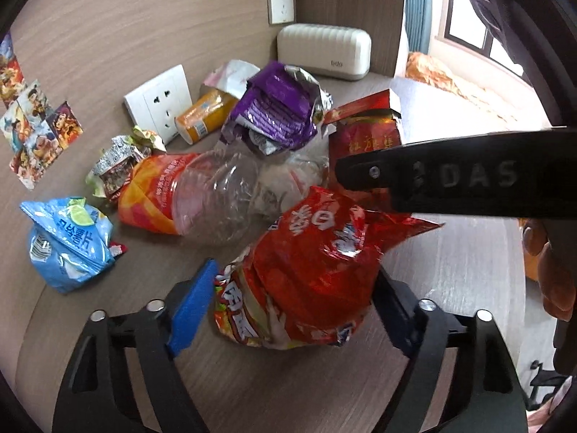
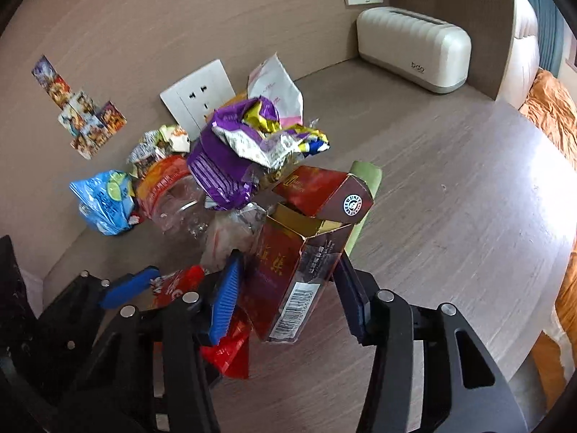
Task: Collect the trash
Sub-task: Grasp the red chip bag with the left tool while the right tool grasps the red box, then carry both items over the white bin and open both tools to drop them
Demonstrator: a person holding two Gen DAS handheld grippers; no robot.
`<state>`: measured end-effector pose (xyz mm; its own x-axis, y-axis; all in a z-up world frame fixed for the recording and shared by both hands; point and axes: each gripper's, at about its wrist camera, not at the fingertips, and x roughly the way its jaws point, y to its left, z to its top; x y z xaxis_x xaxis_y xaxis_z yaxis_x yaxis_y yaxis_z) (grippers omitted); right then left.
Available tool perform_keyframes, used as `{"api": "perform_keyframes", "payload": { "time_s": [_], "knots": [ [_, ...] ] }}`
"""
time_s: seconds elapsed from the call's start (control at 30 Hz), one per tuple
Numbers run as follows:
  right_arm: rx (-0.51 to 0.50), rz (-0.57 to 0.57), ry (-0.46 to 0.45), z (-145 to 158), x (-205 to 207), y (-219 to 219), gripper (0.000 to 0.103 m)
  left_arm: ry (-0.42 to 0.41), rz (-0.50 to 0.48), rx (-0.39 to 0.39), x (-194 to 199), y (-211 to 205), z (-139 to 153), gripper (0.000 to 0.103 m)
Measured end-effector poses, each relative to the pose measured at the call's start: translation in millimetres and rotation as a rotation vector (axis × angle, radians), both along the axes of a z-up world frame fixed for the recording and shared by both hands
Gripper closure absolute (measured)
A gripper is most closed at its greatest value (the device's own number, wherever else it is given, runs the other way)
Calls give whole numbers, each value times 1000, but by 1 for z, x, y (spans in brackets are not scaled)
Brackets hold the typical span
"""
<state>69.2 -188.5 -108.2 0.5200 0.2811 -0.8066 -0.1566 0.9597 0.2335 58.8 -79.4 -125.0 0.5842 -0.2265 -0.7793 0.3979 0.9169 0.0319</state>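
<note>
- On the desk [image 2: 450, 187], the left claw [image 1: 288, 299] grips a red snack bag [image 1: 310, 270].
- Right claw [image 2: 288, 288] clamps the red carton [image 2: 299, 263].
- Blue bag [image 1: 68, 241] lies apart.

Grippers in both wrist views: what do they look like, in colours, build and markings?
The left gripper and right gripper share one build: matte black linkage arms with cut-out slots and round silver pivot pins. Each finger carries a blue pad, ribbed along its edge. Seen from the left wrist, the right gripper's black body bears raised letters "DAS". No cables or sleeves show.
</note>
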Motion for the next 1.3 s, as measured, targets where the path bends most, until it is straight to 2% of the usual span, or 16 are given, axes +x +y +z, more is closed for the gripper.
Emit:
{"api": "perform_keyframes", "payload": {
  "time_s": [0.2,0.37,0.57,0.77,0.97,1.1,1.17,1.3],
  "knots": [
    [55,-15,-51,25,-18,-18,53,9,4,-62,-3,13,14,29],
    [75,-41,-66,32,-39,-43,58,14,-11,-36,-9,11,20,35],
    [99,-95,-81,32,-73,-80,61,11,-64,-46,-25,-7,34,35],
    [90,-193,-81,32,-109,-129,62,24,-222,-85,-55,-60,50,35],
    [40,-341,-58,29,-145,-192,61,26,-471,-86,-91,-146,49,35],
    [32,-427,-15,13,-164,-233,61,33,-600,-59,-111,-207,35,35],
    [33,-449,16,1,-170,-248,61,59,-625,-55,-116,-226,25,35],
    [48,-472,87,-33,-178,-282,61,164,-634,-54,-118,-272,-17,35]
  ]
}}
